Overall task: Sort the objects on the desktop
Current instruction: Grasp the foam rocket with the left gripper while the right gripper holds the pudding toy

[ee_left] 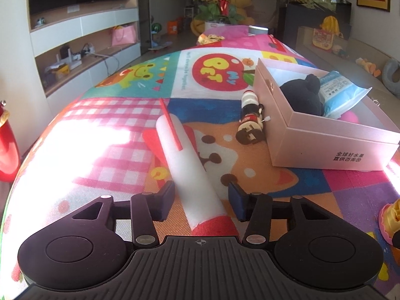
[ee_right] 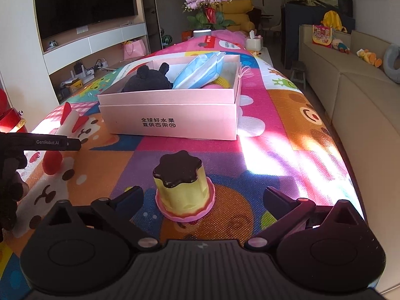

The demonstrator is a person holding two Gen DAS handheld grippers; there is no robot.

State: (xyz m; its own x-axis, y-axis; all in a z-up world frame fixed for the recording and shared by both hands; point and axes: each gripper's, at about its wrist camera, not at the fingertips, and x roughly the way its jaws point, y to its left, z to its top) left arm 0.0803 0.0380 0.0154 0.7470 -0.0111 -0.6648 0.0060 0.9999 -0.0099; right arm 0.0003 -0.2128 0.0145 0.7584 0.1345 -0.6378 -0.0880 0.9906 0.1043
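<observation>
Left gripper: the left gripper (ee_left: 201, 197) has its jaws apart, one on each side of the white foam roll (ee_left: 190, 165). Whether the pads touch the roll cannot be told.
White foam roll: lies on the patterned mat (ee_left: 120, 137) and runs from 6 o'clock, under the gripper, up toward 11 o'clock. It has a red end cap near the camera and a thin red strip across its far end.
Right gripper: the right gripper (ee_right: 203, 200) is spread wide, with the toy pudding (ee_right: 184, 187) between its fingers, nearer the left one. Open mat lies on both sides of the toy.
Toy pudding: upright on the mat, with a yellow body, a dark brown top and a pink frilled base.
Pink box (ee_right: 172, 115): at 12 o'clock from the right gripper, beyond a strip of bare mat. It holds a black plush toy (ee_right: 147, 80) and a blue packet (ee_right: 200, 70).
Wooden figure toy (ee_left: 251, 118): lies at 1 o'clock in the left view, just beside the box's long wall.
Open room: bare mat at 9 to 11 o'clock of the roll, sunlit. In the right view, bare mat at 2 to 3 o'clock runs to the table's right edge.
Other gripper seen: in the right view the left gripper's body (ee_right: 50, 143) shows at 9 o'clock, above the roll's red end.
</observation>
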